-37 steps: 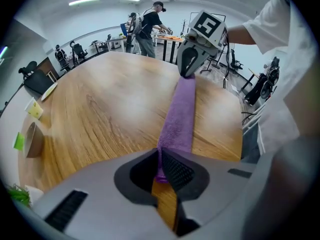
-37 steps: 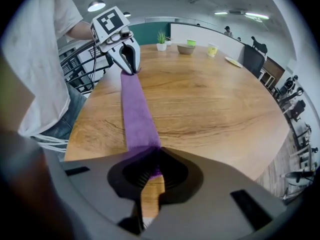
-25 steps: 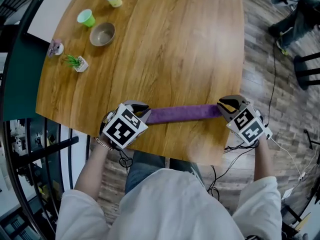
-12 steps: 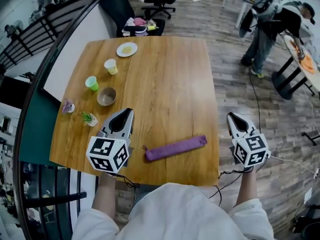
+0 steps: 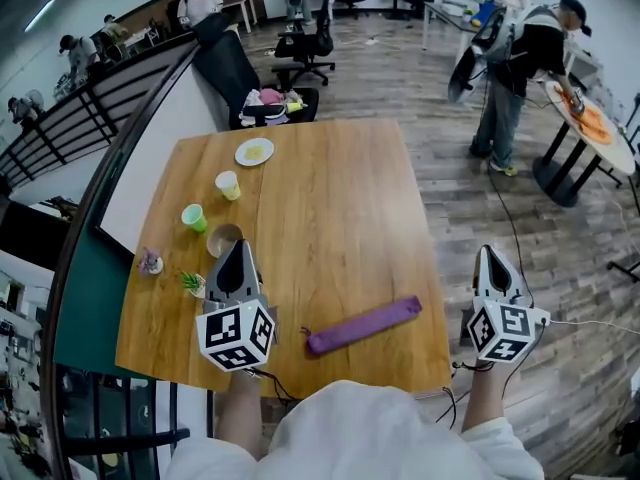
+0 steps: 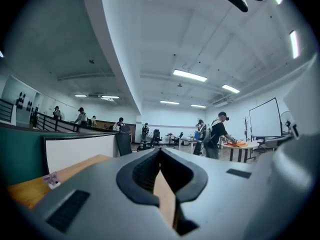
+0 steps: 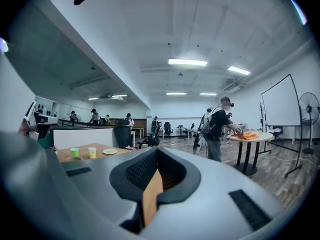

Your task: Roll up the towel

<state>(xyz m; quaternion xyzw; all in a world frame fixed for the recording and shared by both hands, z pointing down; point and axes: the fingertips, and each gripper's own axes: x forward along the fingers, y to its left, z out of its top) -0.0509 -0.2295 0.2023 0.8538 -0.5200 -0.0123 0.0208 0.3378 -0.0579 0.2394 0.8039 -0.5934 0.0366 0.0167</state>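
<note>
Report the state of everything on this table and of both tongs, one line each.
Towel: rolled up, lying free on the table.
Left tongs: just closed, shut, nothing between them.
Right tongs: just closed, shut, nothing between them.
Green cup: upright.
Yellow cup: upright.
Bowl: upright, partly hidden.
Plate: flat, something pale on it.

Head view looks steeply down on the square wooden table (image 5: 330,208) — cameras on the left gripper (image 5: 238,250) and right gripper (image 5: 490,256) face level across the office; all share the dark-topped standing person (image 7: 218,129), upper right overhead.
</note>
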